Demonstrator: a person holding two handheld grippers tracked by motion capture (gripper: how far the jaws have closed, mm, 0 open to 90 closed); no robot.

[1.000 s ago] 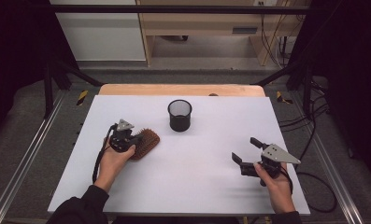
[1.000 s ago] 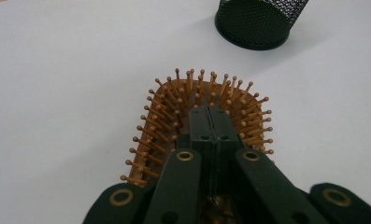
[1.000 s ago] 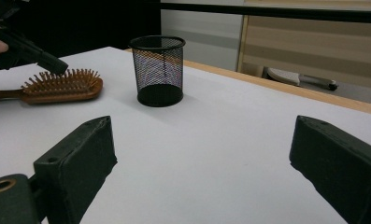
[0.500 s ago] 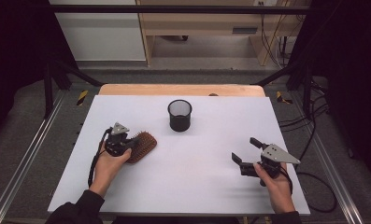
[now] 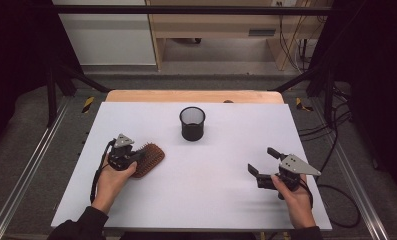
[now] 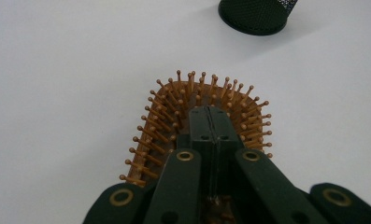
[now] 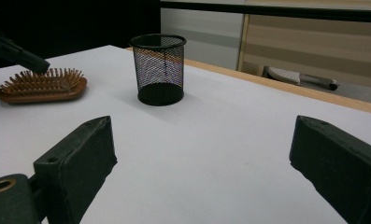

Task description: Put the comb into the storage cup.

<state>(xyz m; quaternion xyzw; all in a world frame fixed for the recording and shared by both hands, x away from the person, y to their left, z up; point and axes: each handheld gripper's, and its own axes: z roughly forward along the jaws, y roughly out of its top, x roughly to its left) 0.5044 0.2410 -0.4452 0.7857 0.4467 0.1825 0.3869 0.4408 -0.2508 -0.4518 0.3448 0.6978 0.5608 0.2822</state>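
Observation:
A brown wooden hairbrush (image 5: 153, 160) lies bristles-up on the white table (image 5: 226, 210), left of centre. My left gripper (image 5: 139, 156) is over its head. In the left gripper view the jaws (image 6: 210, 116) are shut seam to seam above the bristles (image 6: 164, 116), with nothing visible between them. A black mesh cup (image 5: 192, 123) stands upright and empty at the table's middle back, also seen at the top edge (image 6: 255, 16). My right gripper (image 5: 262, 161) is held near the right front, open and empty (image 7: 202, 154), facing the cup (image 7: 159, 70) and the brush (image 7: 47, 86).
A wooden strip (image 5: 186, 96) runs along the table's far edge, with a grey, dark-handled object (image 7: 300, 78) lying past it. Metal rails (image 5: 31, 165) flank the table on both sides. Cables (image 5: 336, 192) trail off the right edge.
The left gripper has drawn back a little toward the near left, and the hairbrush has shifted with it. The right gripper has stayed where it was.

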